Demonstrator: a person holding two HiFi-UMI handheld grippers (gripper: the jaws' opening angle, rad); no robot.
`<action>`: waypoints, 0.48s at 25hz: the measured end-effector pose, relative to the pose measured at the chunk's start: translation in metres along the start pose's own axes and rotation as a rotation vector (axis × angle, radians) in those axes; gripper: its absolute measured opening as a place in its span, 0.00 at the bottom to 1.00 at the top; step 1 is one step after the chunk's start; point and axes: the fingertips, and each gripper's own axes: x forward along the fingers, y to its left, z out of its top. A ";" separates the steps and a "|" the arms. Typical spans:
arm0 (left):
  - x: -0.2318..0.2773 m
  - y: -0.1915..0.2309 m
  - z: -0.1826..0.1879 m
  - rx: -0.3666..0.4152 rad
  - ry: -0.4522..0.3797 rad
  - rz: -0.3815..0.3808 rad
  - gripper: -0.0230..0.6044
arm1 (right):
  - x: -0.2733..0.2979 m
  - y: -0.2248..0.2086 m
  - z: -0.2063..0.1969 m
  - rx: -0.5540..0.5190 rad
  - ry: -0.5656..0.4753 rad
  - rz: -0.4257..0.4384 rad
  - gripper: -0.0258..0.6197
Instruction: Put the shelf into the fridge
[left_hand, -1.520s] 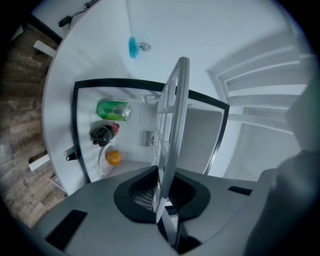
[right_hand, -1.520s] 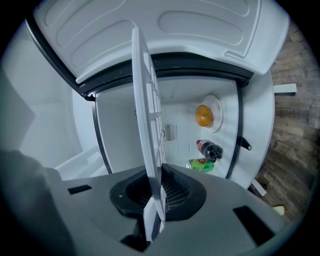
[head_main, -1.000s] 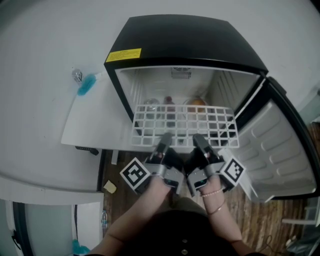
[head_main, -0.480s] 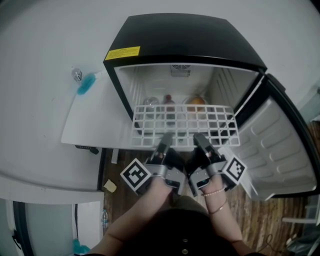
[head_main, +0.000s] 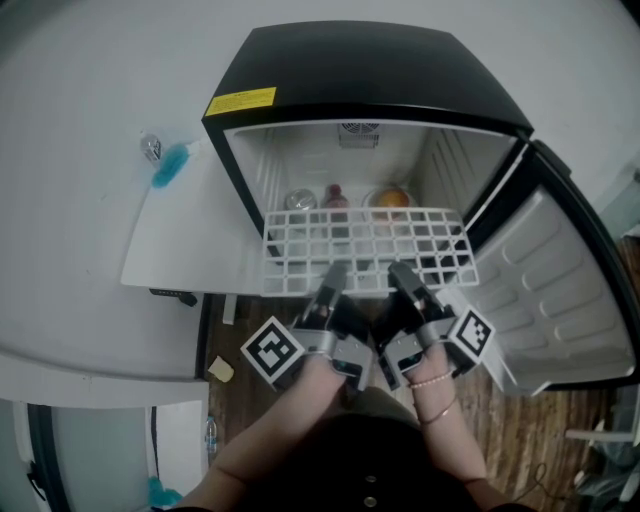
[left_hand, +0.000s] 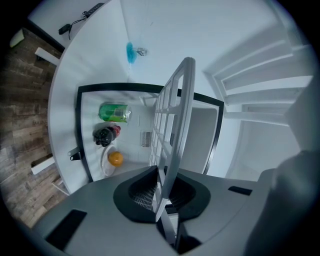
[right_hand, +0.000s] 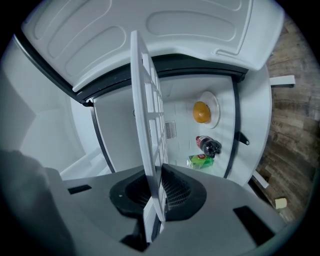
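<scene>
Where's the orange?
In the head view, the orange sits on a plate on the floor of the fridge, right of the dark bottle, beyond the shelf.

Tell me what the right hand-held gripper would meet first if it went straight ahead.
Probably the fridge's back wall: the right hand-held gripper, shut on the shelf, points above the orange; depth unclear.

Plain white wall (head_main: 90, 70); brown wood-plank floor (head_main: 520, 440).
</scene>
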 end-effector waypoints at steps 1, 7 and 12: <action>0.000 0.000 -0.001 0.000 0.001 -0.002 0.09 | 0.000 0.001 0.001 -0.007 0.000 0.001 0.10; 0.001 -0.003 -0.002 -0.009 0.000 -0.016 0.09 | 0.002 0.012 0.001 -0.043 0.000 0.015 0.10; 0.000 0.000 -0.002 -0.010 0.002 -0.002 0.09 | 0.000 0.007 0.000 -0.042 -0.011 -0.001 0.10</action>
